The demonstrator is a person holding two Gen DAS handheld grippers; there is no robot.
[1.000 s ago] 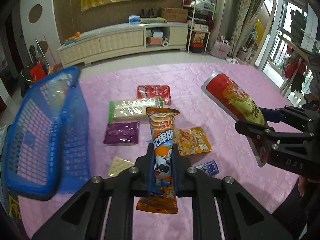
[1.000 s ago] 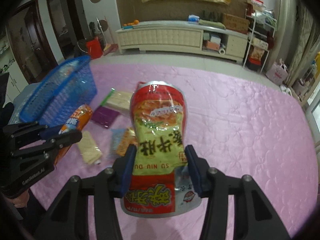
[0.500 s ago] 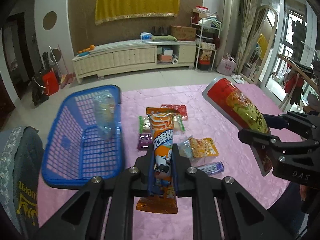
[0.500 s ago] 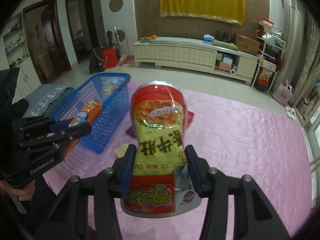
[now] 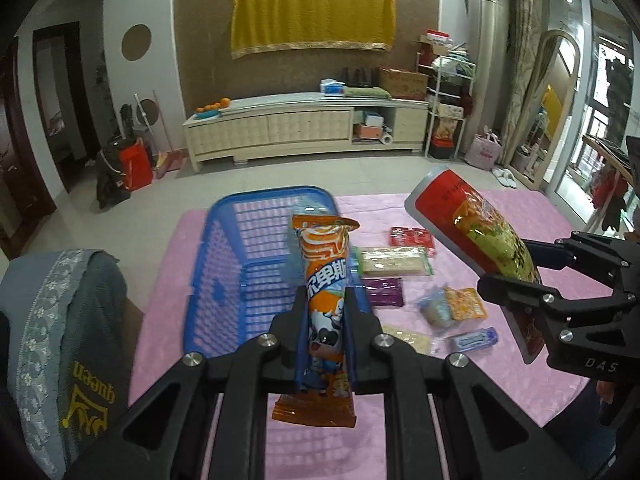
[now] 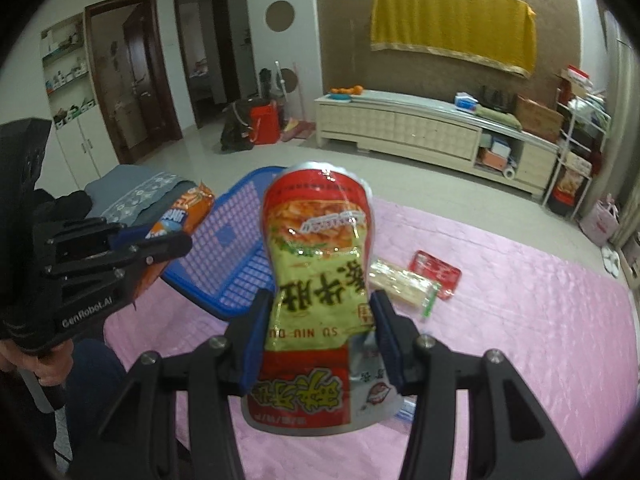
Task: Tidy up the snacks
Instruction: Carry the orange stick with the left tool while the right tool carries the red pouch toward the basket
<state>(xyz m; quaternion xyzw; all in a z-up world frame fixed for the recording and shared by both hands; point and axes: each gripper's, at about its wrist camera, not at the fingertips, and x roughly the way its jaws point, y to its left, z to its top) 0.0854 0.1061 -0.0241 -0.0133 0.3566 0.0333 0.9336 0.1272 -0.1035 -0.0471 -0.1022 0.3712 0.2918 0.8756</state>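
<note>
A: Well, what carries everything?

B: A pink quilted cover (image 5: 500, 368) spread over the table, beneath both pairs of fingers. Beyond it lie a tiled floor (image 5: 360, 172), a long cream cabinet (image 5: 304, 128) and a yellow cloth (image 5: 312, 20) on a brown wall.

A: And the fingers?

B: The left gripper (image 5: 326, 320) pinches a tall orange snack packet (image 5: 324, 276) upright; the blue basket (image 5: 256, 248) sits just ahead and to its left. The right gripper (image 6: 320, 340) squeezes a red and green snack bag (image 6: 316, 264).

A: Anything loose?

B: Ahead of the fingers, right of the basket, small packets lie on the cover: a purple packet (image 5: 386, 292), a red packet (image 5: 412, 237) and a pale wafer pack (image 5: 394, 262).
</note>
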